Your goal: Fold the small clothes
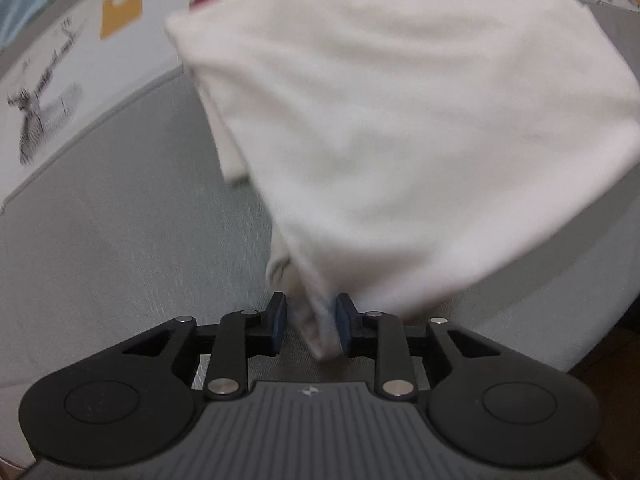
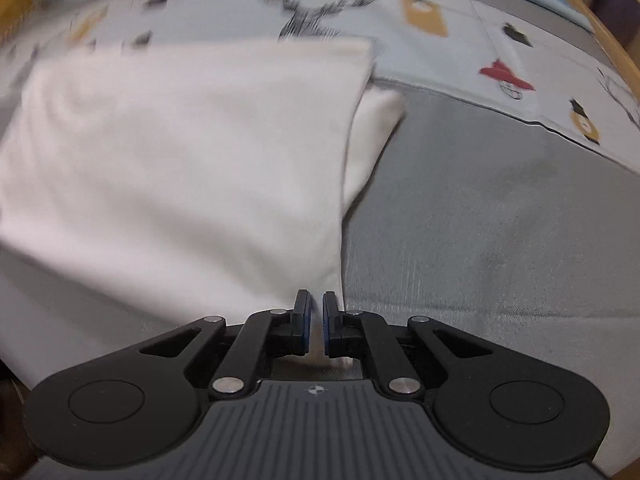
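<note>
We list first the grey bench (image 2: 500,220), its far side covered by a pale printed cloth (image 2: 440,64) with drawings of a reindeer, yellow tags and a red shape. Next, one white garment (image 1: 400,128), blurred, spread over the bench; a corner of it hangs towards each camera, and a folded layer shows at its edge. Then our left tongs (image 1: 312,322), parted narrowly, a bunched corner of the garment between them and lying against one blue pad. Last, our right tongs (image 2: 316,320), pinched nearly together on a thin edge of the garment.
</note>
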The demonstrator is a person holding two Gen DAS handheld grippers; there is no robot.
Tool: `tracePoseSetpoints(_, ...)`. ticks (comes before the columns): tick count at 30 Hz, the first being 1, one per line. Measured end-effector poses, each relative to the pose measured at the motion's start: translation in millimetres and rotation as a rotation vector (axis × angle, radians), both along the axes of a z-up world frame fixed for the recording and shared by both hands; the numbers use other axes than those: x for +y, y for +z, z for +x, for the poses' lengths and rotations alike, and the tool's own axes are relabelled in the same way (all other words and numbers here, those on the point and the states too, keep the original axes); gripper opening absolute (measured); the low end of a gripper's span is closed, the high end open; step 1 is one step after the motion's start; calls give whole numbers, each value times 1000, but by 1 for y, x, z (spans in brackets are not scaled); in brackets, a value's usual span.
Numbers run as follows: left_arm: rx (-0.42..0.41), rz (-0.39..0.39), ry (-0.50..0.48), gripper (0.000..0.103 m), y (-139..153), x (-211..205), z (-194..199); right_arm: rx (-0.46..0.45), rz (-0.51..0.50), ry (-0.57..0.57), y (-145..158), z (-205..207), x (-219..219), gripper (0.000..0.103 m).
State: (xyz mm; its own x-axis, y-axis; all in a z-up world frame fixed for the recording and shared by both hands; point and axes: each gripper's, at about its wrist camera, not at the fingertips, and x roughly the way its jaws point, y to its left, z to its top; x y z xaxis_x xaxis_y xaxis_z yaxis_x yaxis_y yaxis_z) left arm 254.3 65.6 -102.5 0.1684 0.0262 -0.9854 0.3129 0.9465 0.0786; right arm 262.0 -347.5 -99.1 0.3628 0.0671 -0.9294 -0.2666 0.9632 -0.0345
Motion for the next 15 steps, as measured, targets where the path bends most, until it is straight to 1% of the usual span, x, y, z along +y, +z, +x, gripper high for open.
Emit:
tracePoseSetpoints(2,-86,-47,5,37,20,-5,-1,-40,11,-49,12,3,-1,6)
tracePoseSetpoints(3,-150,-72,10,49,34,-7,-3,-84,10,-65,21,2,0,6)
tracePoseSetpoints(4,-200,-80,15,61,44,-7,-6,-140,7,-80,32,1,2,6)
tracePoseSetpoints(6,-299,-71,28,70,61,-10,-13,-224,14,-103,49,-5,7,6)
tracePoseSetpoints(9,-411,-47,56,74,82,-11,-21,-354,45,-131,80,-17,20,6)
tracePoseSetpoints(11,-490,-40,83,79,99,-9,-30,-447,88,-137,102,-30,30,6)
tracePoseSetpoints(12,-563,-11,108,80,109,-8,-37,-475,113,-136,111,-34,32,6)
tracePoseSetpoints(14,-705,67,154,88,127,-7,-53,-520,162,-128,127,-49,39,8)
tracePoseSetpoints(15,-778,102,183,93,138,-6,-66,-536,174,-121,131,-53,41,14)
